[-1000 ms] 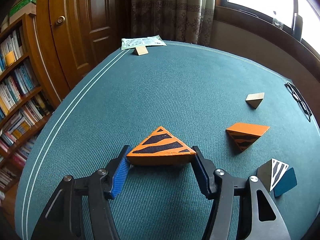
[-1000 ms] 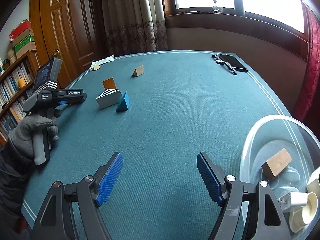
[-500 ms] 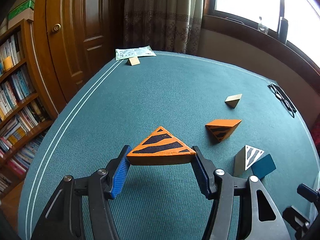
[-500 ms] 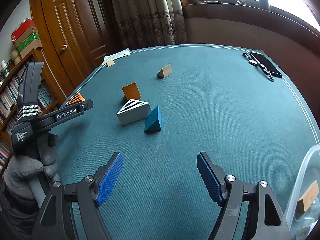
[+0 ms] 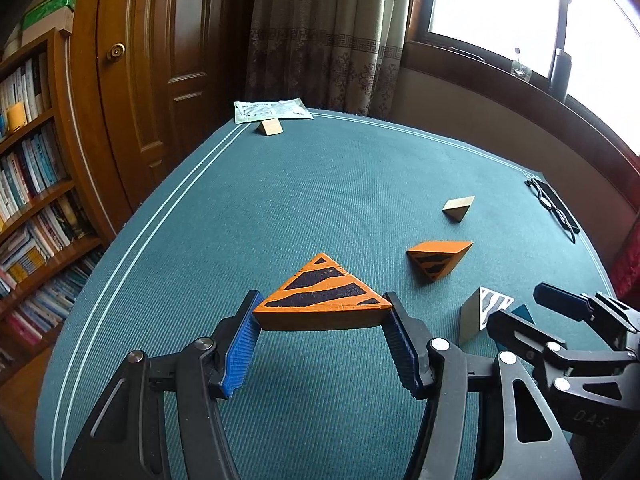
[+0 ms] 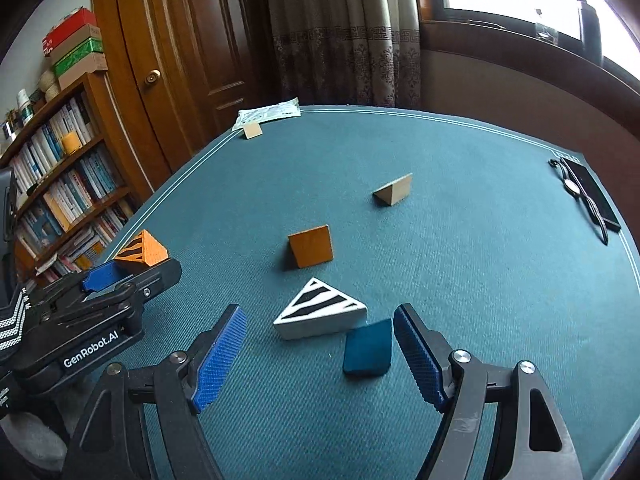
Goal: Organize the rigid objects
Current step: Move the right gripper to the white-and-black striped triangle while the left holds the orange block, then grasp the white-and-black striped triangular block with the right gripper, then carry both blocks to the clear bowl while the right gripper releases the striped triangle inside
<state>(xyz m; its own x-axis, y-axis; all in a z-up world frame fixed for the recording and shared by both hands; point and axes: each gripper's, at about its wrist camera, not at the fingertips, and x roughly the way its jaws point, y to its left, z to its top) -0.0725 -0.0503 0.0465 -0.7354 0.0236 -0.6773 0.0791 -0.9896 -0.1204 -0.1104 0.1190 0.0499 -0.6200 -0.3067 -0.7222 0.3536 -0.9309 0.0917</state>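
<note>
My left gripper [image 5: 322,316] is shut on an orange wedge with black stripes [image 5: 320,300] and holds it above the green table; that wedge also shows at the left of the right wrist view [image 6: 140,251]. My right gripper [image 6: 320,332] is open, just short of a white wedge with black stripes [image 6: 320,314] and a dark blue wedge [image 6: 368,348]. A second orange striped wedge [image 5: 438,258] lies beyond, with a plain wooden wedge [image 5: 458,207] farther back.
A small wooden block [image 5: 270,126] and a white packet [image 5: 272,110] lie at the table's far corner. Glasses [image 5: 554,210] and a phone [image 6: 594,196] lie at the right edge. A bookshelf [image 5: 32,184] and door [image 5: 160,60] stand left.
My right gripper has swung left and closed in on the white and blue wedges; the bowl has left its view. My left gripper still holds the orange wedge, raised slightly.
</note>
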